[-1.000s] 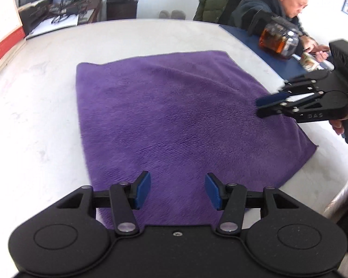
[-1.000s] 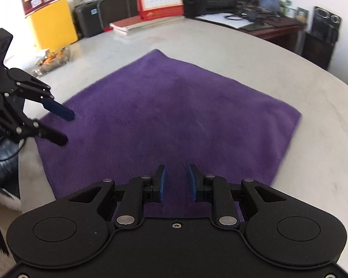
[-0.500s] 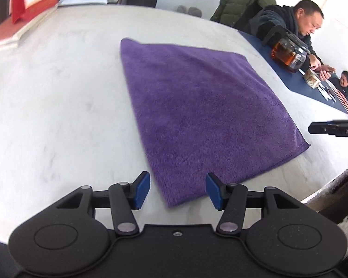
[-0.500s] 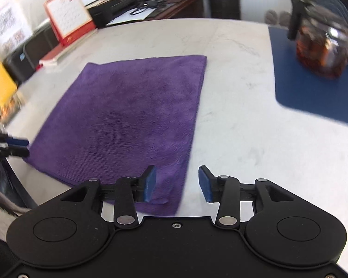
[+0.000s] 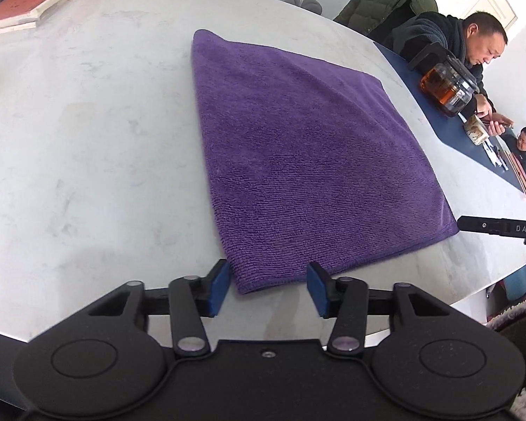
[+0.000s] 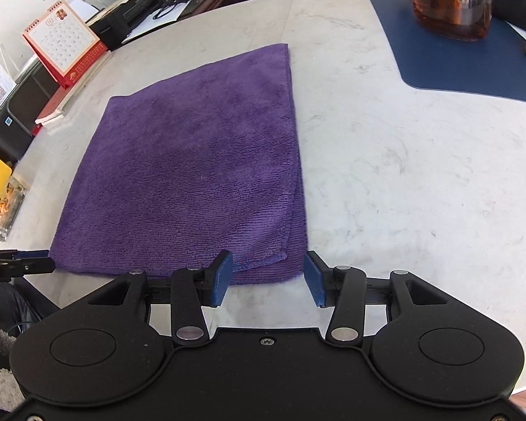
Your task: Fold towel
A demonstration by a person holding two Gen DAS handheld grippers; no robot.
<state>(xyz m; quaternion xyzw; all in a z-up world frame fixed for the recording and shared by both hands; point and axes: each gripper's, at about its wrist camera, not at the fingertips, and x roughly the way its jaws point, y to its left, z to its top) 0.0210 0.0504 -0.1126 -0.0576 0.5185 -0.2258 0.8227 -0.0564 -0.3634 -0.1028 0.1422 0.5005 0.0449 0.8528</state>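
1. While the purple towel [image 5: 298,154] lies flat on the white table [image 5: 87,140], its right edge seems to show two layers; perhaps it is already folded once, though I cannot be sure.
2. The left gripper [image 5: 268,289] stands wide at the near left corner; nothing is held.
3. The right gripper [image 6: 268,279] stands wide at the near right corner, likely placed to pinch it.

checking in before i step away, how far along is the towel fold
Done: the purple towel lies flat on the table; its right edge already shows two layers, so one fold may be in. In hand: nothing. The left gripper and right gripper are both open, each bracketing a near corner. Left: pinch the corners and fold the towel over.
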